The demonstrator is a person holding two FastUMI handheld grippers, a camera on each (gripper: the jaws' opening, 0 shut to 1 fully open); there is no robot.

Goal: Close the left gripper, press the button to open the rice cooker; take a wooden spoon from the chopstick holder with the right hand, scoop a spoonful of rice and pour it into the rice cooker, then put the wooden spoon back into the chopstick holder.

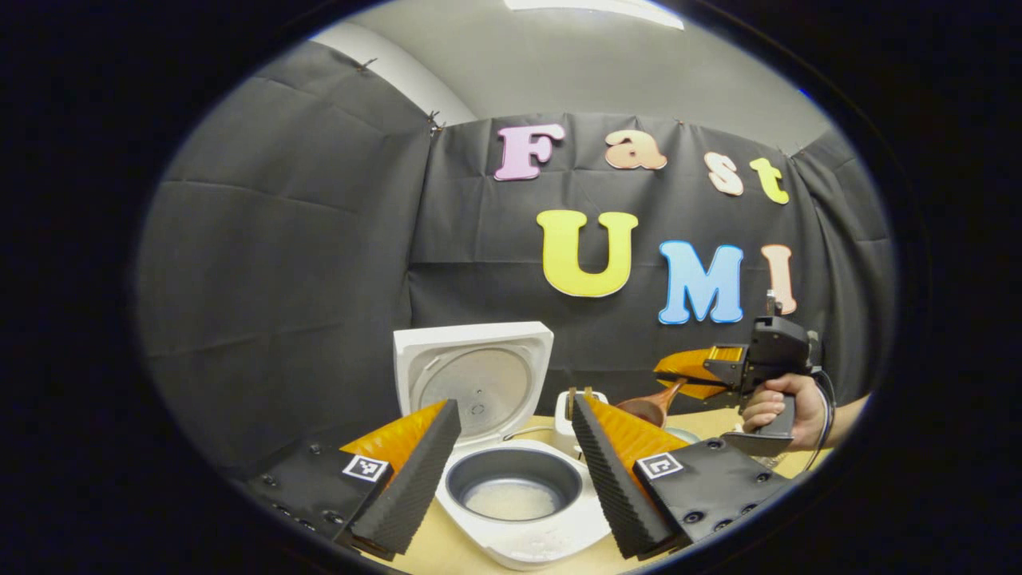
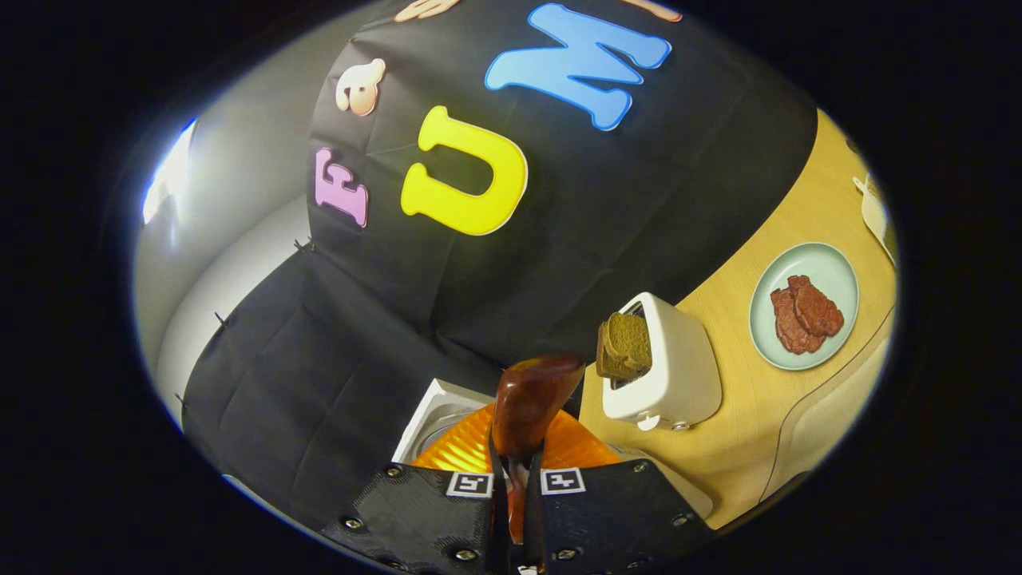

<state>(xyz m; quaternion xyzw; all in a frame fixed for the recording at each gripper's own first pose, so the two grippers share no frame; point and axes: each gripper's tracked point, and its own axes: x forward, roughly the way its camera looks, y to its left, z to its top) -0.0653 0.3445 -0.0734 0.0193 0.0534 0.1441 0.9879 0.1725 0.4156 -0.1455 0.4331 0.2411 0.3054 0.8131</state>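
Ridged finger pads of the left gripper (image 1: pixel 515 471) frame the foreground of the left gripper view, jaws well apart and holding nothing. Between them, directly ahead, sits the white rice cooker (image 1: pixel 519 527) with its square lid (image 1: pixel 475 379) raised upright behind the dark inner pot (image 1: pixel 513 483); a shallow pale layer, probably rice, lies on the pot's floor. To the right of the rice cooker and higher, a person's hand (image 1: pixel 778 411) grips the handle of the right gripper (image 1: pixel 679 375), which carries the glossy red-brown wooden spoon (image 1: pixel 651 406), bowl tilted down toward the light wooden tabletop (image 1: pixel 711 419).

In the right gripper view the jaws stand together, clamped on the spoon's narrow handle, and the spoon bowl (image 2: pixel 531 403) projects forward past them, above the cooker lid's corner (image 2: pixel 435 415). Right of the rice cooker stands a white toaster (image 2: pixel 667 371) with brown bread slices (image 2: pixel 624 345) in its slot; farther right, a pale green plate (image 2: pixel 802 259) holds reddish meat pieces (image 2: pixel 802 314).

Handling judgement: the spoon looks light, rigid and smoothly lacquered, so it may twist or slip; a grip on the handle, square across its width, seems soundest. Whether rice remains in the bowl cannot be told. The chopstick holder's return step appears outstanding.
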